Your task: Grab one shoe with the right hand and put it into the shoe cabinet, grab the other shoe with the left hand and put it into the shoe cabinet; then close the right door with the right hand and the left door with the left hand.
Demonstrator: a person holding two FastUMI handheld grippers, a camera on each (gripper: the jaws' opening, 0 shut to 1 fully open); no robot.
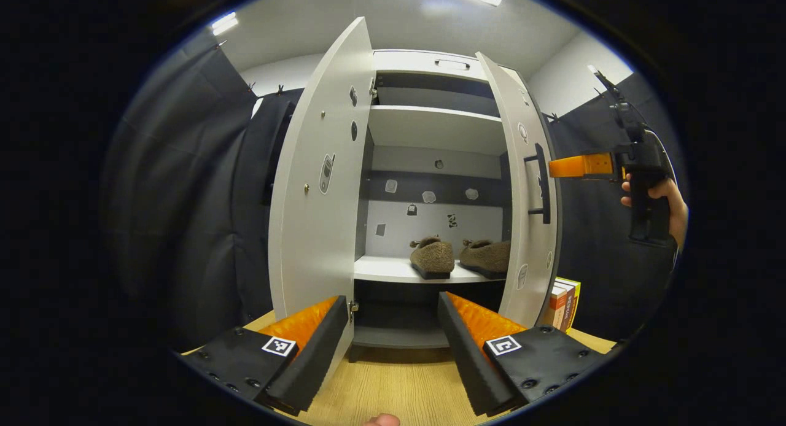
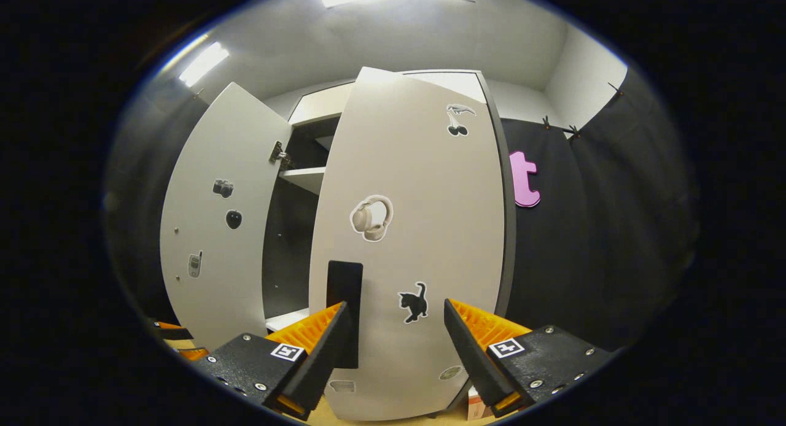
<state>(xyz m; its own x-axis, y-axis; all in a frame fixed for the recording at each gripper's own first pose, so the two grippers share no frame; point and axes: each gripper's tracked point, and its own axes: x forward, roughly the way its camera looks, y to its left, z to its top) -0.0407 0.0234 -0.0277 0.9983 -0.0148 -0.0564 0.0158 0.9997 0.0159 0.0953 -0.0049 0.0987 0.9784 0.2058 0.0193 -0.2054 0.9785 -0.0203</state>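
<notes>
- Shoe cabinet (image 1: 430,131): a pale cabinet standing on a wood-grain surface (image 1: 399,383), both doors swung open in the left gripper view.
- Shoes: two brown fuzzy shoes sit side by side on the middle shelf (image 1: 393,270), toes toward the back panel; left shoe (image 1: 432,258) and right shoe (image 1: 488,256) lie close together, the right one partly hidden by the door edge.
- Left door (image 1: 313,193): open, its inner face bearing small stickers; no writing on them can be read.
- Right door (image 2: 411,229): partly open; in the right gripper view its outer face carries picture stickers of cherries, headphones and a black cat, and a dark vertical handle (image 2: 344,303).
- Left gripper (image 1: 393,340): jaws wide apart, holding nothing, near the cabinet's foot.
- Right gripper (image 2: 393,346): jaws wide, empty, with the handle just beside the left finger; contact cannot be told. In the left gripper view it is held by a hand (image 1: 666,202) to the right of the right door.
- Boxes (image 1: 564,303): printed cartons stand behind the right door; their lettering is too small to read.
</notes>
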